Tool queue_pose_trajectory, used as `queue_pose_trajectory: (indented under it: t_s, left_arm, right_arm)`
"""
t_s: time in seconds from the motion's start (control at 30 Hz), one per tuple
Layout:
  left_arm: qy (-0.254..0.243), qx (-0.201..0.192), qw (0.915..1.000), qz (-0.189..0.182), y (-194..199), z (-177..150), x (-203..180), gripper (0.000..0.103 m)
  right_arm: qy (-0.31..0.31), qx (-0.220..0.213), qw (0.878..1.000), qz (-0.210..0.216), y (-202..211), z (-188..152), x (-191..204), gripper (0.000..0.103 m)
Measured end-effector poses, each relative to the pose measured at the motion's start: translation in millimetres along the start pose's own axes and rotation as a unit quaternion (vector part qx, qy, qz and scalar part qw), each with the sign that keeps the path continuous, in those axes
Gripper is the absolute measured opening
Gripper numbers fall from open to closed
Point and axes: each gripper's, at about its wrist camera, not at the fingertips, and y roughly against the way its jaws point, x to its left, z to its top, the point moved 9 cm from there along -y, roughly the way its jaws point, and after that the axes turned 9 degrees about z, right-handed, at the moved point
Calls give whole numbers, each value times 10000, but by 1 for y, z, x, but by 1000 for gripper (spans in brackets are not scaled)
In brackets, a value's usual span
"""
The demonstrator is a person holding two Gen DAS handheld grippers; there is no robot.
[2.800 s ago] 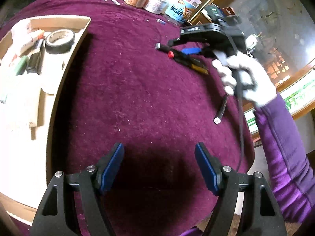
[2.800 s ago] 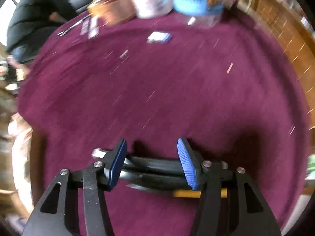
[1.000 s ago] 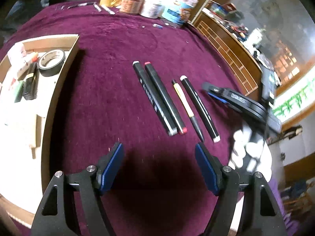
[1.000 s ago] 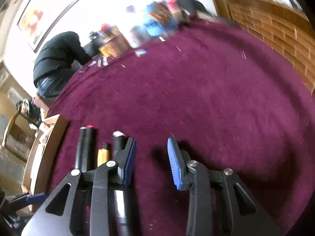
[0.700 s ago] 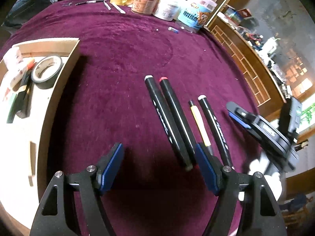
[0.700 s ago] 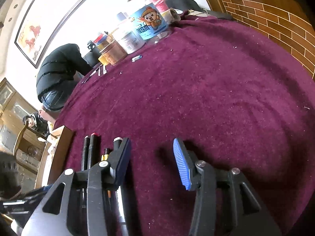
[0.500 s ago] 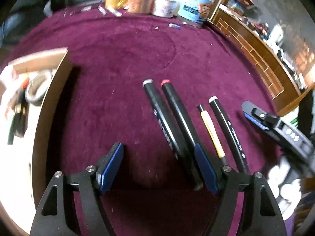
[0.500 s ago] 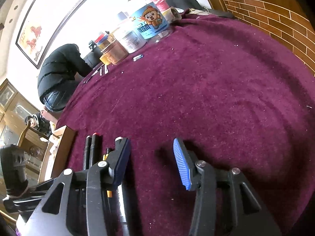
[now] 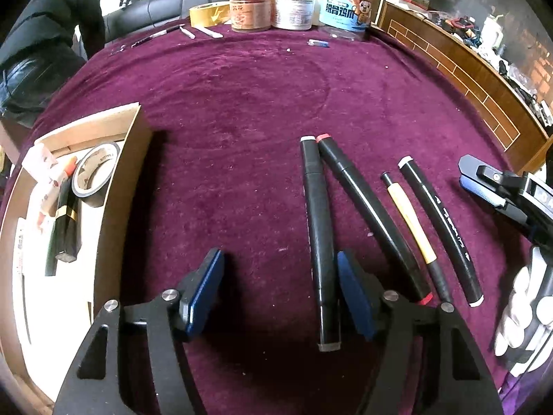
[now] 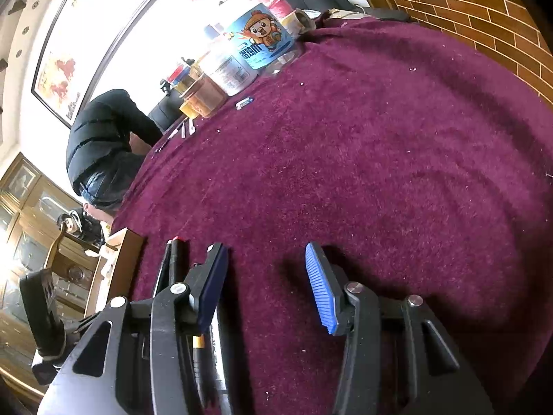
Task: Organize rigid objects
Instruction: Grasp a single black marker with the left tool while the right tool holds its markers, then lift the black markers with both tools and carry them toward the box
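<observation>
The left gripper (image 9: 278, 290) is closing, nothing pinched; its right pad hides part of a black marker (image 9: 319, 228). The right gripper (image 10: 266, 283) stands spread over bare cloth (image 10: 363, 173).

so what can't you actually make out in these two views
- Left wrist view: the near end of the red-capped marker runs behind one finger of the left gripper, whose jaws are closing.
- Left wrist view: the wooden tray is cut off by the frame edge.
- Right wrist view: most of the yellow pen sits behind the right gripper.
- Right wrist view: the jar labels are too small to read.
</observation>
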Motion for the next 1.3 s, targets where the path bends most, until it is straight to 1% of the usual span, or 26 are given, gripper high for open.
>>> queue_pose_trajectory:
  t_s: [0.1,0.23,0.3,0.37,0.4,0.43,0.47,0.6,0.9,0.93,1.0,1.03,1.07,1.1,1.17,1.23,1.3]
  left_arm:
    - [-96,-16,9999,119,-3,2,-3,62]
    - [-153,-119,9996,210,-6,7,-10,72]
    - [-122,-155,9996,222,-10,10,-12,79]
    - [-102,-154,9996,227,-12,13,-16,91]
    - [-96,-173,9995,234,-14,14,-18,94]
    - [-91,-211,9995,237,-15,14,-21,100]
    - [-88,-243,9994,236,-17,15,-22,102]
    - [-36,-500,9985,203,-15,14,-22,102]
    - [-123,-520,9984,165,-13,12,-23,102]
    - [-110,-527,9984,154,-12,11,-23,98]
    - [-156,-704,9973,108,-2,8,-24,68]
    - [-197,-731,9971,92,1,8,-24,34]
    - [-243,-726,9970,50,5,5,-25,13]
    - [-276,-685,9973,-32,8,2,-26,13]
    - [-362,-700,9969,-40,9,-2,-26,13]
    - [-327,-675,9971,-86,8,0,-26,14]
    - [-301,-594,9976,-201,5,4,-29,23]
  right_arm:
    - [-26,-2,10000,30,0,0,0,46]
    - [-35,-5,10000,43,0,0,-1,46]
    - [-35,-6,10000,43,0,0,-1,46]
    - [-27,-9,10000,37,1,0,-1,46]
    - [-27,-11,10000,36,1,0,-1,46]
    - [-28,-11,10000,38,1,0,-1,46]
    - [-27,-10,10000,38,1,0,-1,46]
    - [-34,-12,10000,45,1,0,-1,46]
    - [-45,-14,10000,57,1,1,-2,46]
    - [-47,-16,10000,57,1,1,-2,46]
    - [-61,-19,10000,69,1,1,-2,46]
    - [-66,-22,9999,73,1,1,-2,46]
    - [-71,-24,9999,78,1,1,-2,46]
    - [-67,-24,9999,75,1,1,-2,46]
    - [-61,-22,10000,71,1,1,-2,46]
    - [-62,-22,10000,71,1,1,-2,46]
    - [-66,-24,9999,76,1,1,-2,46]
